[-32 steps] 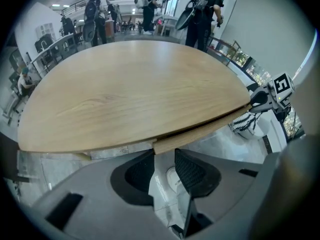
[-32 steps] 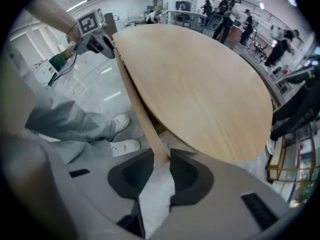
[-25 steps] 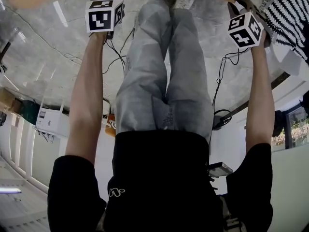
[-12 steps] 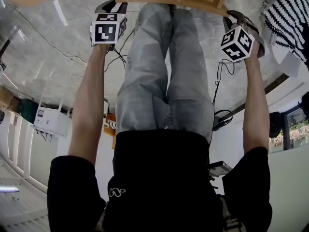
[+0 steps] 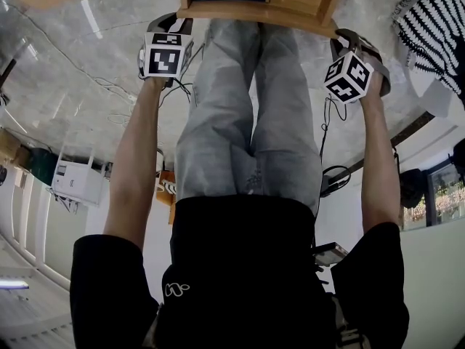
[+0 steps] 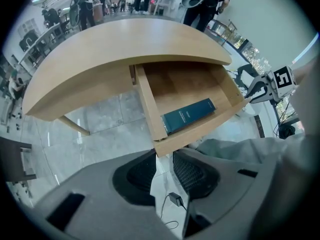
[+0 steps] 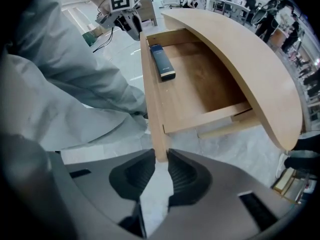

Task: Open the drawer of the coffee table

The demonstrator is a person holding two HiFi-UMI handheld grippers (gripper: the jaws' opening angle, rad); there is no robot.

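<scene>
Head view — drawer (image 5: 254, 11) open

- Grey, marble-veined floor (image 5: 80, 78) underfoot — polished, glossy enough to mirror the room.
- A long bright streak of light (image 5: 90, 19) reflects off it at the upper left.
- Thin black cables (image 5: 109, 87) trail loosely across the stone.
- At the left edge, a white boxy unit (image 5: 78, 184) stands on the floor.
- Top right corner: a black-and-white striped textile (image 5: 434, 22) lies spread out; what it is I can't tell.
- At the right, a plain pale wall (image 5: 436, 282), with a window (image 5: 445, 196) beside it showing greenery outside.
- From the left gripper view the hall opens out — people (image 6: 86, 9) stand far back, brightly lit, well apart from all this.
</scene>
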